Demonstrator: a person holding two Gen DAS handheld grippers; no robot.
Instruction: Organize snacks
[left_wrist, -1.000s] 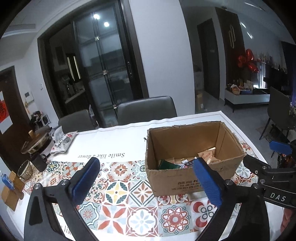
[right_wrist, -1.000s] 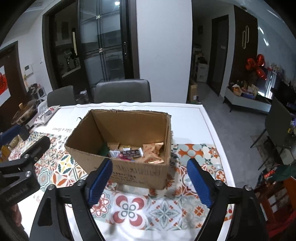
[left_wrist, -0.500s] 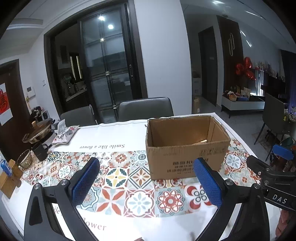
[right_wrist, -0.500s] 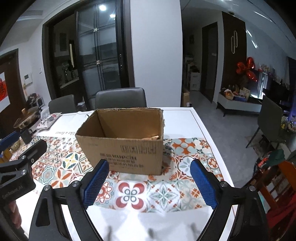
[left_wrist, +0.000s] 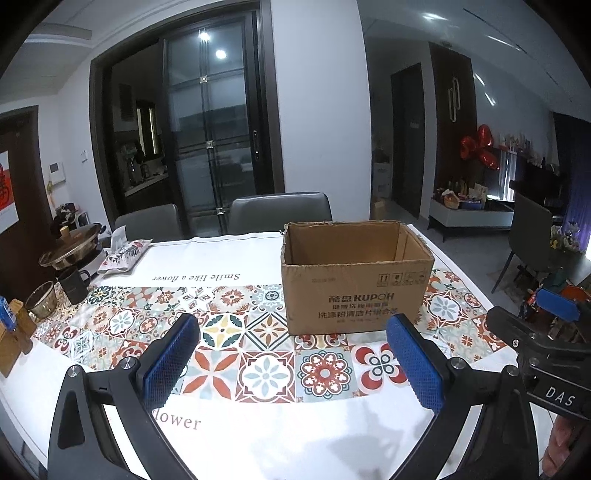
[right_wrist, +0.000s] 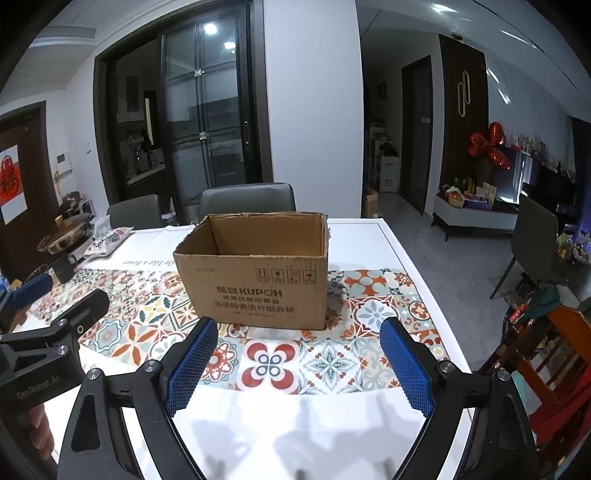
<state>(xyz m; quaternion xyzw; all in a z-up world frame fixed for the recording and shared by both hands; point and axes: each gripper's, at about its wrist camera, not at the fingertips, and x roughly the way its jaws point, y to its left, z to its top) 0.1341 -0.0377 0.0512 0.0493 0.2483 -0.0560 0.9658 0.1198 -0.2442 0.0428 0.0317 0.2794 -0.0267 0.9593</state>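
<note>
Dim dining room with glazed doors and grey chairs (left_wrist: 280, 212) behind a table (left_wrist: 258, 424) covered by a white cloth bearing a band of patterned tiles. Upon that band stands an open cardboard box (left_wrist: 354, 288), upright, its printed face turned toward both cameras. From this low angle its contents cannot be seen, and no snack lies loose on the visible cloth. Left claw (left_wrist: 295, 354) and right claw (right_wrist: 297, 363) both hang above the near edge of the table, well apart from the box, each with its blue pads spread wide and nothing between them. At the far left edge sit a lidded pot (left_wrist: 72, 249), a dark mug (left_wrist: 74, 284) and a patterned pouch (left_wrist: 123, 254). Judged from this arrangement, no item is in hand; the next move calls for finding a snack, probably by rising to look into the box.
</note>
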